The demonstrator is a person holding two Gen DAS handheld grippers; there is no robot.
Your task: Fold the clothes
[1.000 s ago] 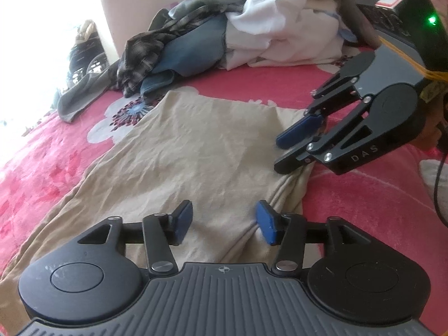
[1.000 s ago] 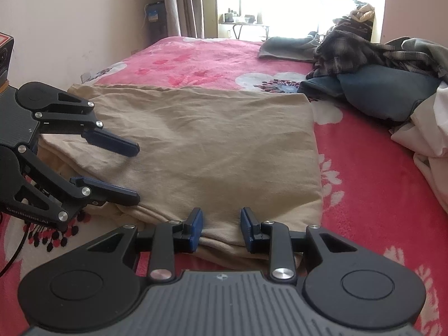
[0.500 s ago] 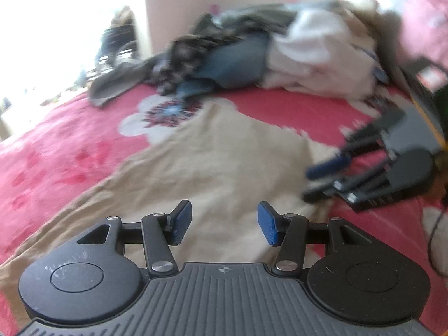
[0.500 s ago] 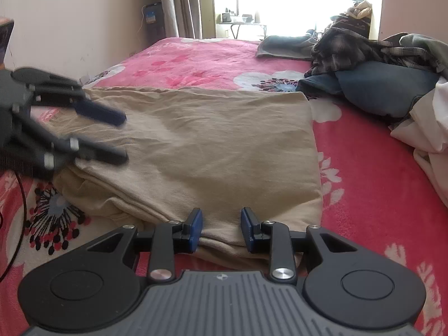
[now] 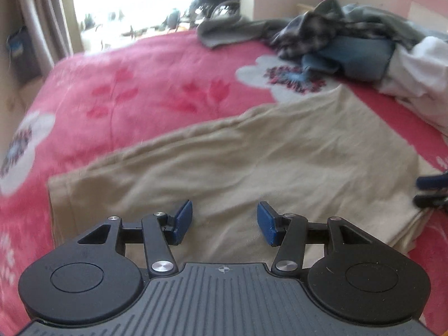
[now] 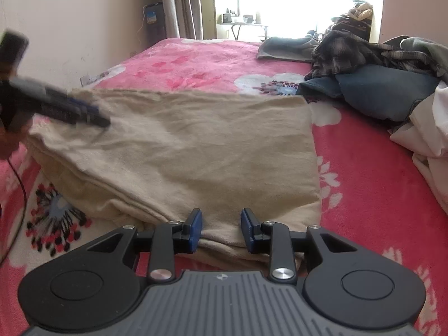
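A beige garment (image 5: pixel 252 162) lies folded flat on the pink flowered bed (image 5: pixel 140 89). My left gripper (image 5: pixel 225 221) hovers open just above its near part, with nothing between the blue pads. At the right edge of the left wrist view the tips of my right gripper (image 5: pixel 431 193) show, low over the garment's corner. In the right wrist view my right gripper (image 6: pixel 221 229) stands open over the near folded edge of the garment (image 6: pixel 196 151). The left gripper (image 6: pixel 70 109), blurred, is over the garment's far left corner.
A pile of unfolded clothes (image 6: pixel 378 64) with plaid, blue and white pieces sits on the right of the bed. A grey garment (image 6: pixel 285 49) lies near the far edge. A wall (image 6: pixel 84 28) and curtain (image 6: pixel 184 2) border the left side.
My left gripper has swung left along the garment toward its far end, still open. The right gripper has stayed over the near edge.
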